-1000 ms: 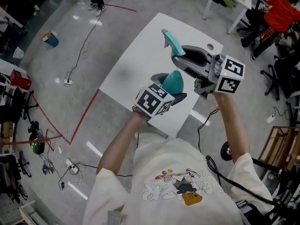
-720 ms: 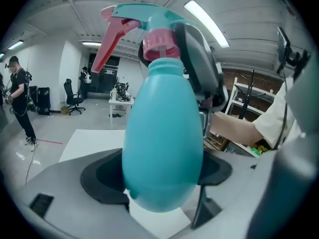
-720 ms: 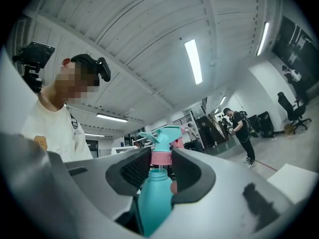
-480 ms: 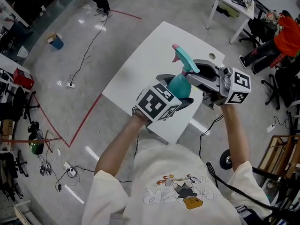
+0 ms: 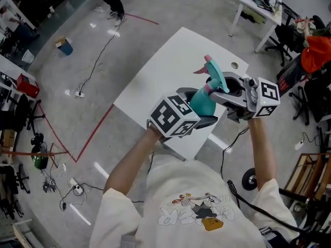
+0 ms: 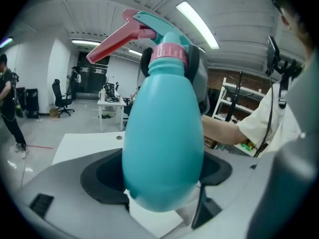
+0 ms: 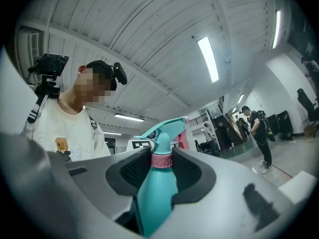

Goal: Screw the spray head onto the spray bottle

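While both grippers hold it above the table (image 5: 165, 66), the bottle (image 6: 163, 143) carries its spray head (image 5: 212, 70).
Its teal body is clamped in the left gripper (image 6: 164, 183); the right gripper (image 7: 162, 171) has its jaws closed on the pink collar (image 7: 161, 159) just under the head.

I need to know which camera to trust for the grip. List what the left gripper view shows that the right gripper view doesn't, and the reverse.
Left gripper view only: the bottle's whole round body held in the left gripper, a forearm, shelves.
Right gripper view only: a marker cube, the shirt print, the right gripper seen along its own jaws.
Both: the teal bottle, the pink collar with the right gripper's jaws closed around it, the spray head.
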`<state>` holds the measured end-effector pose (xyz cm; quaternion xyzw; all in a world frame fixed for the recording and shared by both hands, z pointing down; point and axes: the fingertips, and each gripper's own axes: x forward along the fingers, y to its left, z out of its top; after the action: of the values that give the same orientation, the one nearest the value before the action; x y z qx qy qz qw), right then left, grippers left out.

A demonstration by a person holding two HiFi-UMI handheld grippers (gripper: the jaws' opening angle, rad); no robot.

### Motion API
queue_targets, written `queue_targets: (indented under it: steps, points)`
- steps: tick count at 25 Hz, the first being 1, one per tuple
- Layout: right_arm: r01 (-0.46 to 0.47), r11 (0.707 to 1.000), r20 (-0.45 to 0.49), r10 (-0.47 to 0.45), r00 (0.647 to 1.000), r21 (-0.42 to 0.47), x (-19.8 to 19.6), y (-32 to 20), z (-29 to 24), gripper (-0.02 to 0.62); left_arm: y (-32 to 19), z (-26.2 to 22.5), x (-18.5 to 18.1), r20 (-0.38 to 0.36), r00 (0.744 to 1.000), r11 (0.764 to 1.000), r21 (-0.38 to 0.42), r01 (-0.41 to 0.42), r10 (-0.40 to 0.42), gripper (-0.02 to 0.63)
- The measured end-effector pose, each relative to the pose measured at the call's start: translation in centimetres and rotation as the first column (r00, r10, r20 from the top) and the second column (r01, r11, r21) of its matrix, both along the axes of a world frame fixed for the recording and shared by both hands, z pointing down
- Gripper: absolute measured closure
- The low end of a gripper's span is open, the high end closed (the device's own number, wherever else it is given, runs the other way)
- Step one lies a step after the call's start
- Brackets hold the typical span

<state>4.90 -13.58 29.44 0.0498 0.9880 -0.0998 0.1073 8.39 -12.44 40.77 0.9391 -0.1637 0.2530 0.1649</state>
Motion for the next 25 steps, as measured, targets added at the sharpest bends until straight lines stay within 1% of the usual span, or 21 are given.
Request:
queue_targets:
  steps: [2,4,5,6,8,12,14,17,18,20,23,25]
  points:
    - [0.026,0.999,-0.039,-0.025,0.999,0.023,0.0,0.1,0.1,0.46,-0.5,0.3,-0.3,0.078,0.997,0.999,0.05,0.01,-0.013,0.19]
    - [0.045,0.998,-0.095,-0.04,0.995,0.047,0.2,0.1,0.4,0.46,-1.3,0.7,-0.6,0.171,0.985,0.993,0.115,0.015,-0.035,0.19]
    - [0.055,0.997,-0.12,-0.049,0.992,0.055,0.3,0.1,0.5,0.46,-1.6,0.7,-0.7,0.204,0.978,0.989,0.148,0.016,-0.047,0.19]
    - [0.066,0.996,-0.14,-0.057,0.989,0.061,0.4,0.2,0.5,0.46,-1.9,0.7,-0.8,0.222,0.973,0.985,0.174,0.017,-0.056,0.19]
    - [0.079,0.994,-0.163,-0.066,0.984,0.071,0.4,0.2,0.5,0.46,-2.0,0.4,-0.9,0.209,0.976,0.981,0.193,0.019,-0.06,0.19]
    - [0.084,0.991,-0.17,-0.064,0.983,0.108,0.2,0.5,0.2,0.46,-1.6,-0.1,-0.5,0.123,0.991,0.984,0.177,0.024,-0.047,0.19]
    - [0.069,0.989,-0.179,-0.045,0.983,0.129,0.1,0.5,0.2,0.459,-1.9,-0.1,-0.4,0.116,0.992,0.982,0.188,0.032,-0.054,0.19]
    - [0.048,0.99,-0.21,-0.019,0.977,0.136,0.0,0.3,0.4,0.457,-2.2,-0.1,-0.5,0.116,0.991,0.974,0.224,0.039,-0.066,0.19]
    - [0.043,0.99,-0.223,-0.012,0.975,0.137,0.1,0.2,0.5,0.45,-2.3,-0.1,-0.5,0.112,0.991,0.971,0.235,0.042,-0.069,0.19]
    - [0.039,0.989,-0.25,-0.003,0.968,0.141,0.2,0.1,0.7,0.414,-2.3,-0.2,-0.4,0.103,0.992,0.963,0.267,0.05,-0.079,0.19]
    - [0.048,0.986,-0.321,0.005,0.947,0.157,0.0,0.2,1.3,0.393,-2.2,-0.2,-0.8,0.089,0.992,0.954,0.294,0.057,-0.087,0.19]
    - [0.061,0.983,-0.397,0.014,0.918,0.174,0.4,0.2,1.9,0.391,-2.2,-0.1,-1.4,0.08,0.993,0.954,0.293,0.063,-0.09,0.19]
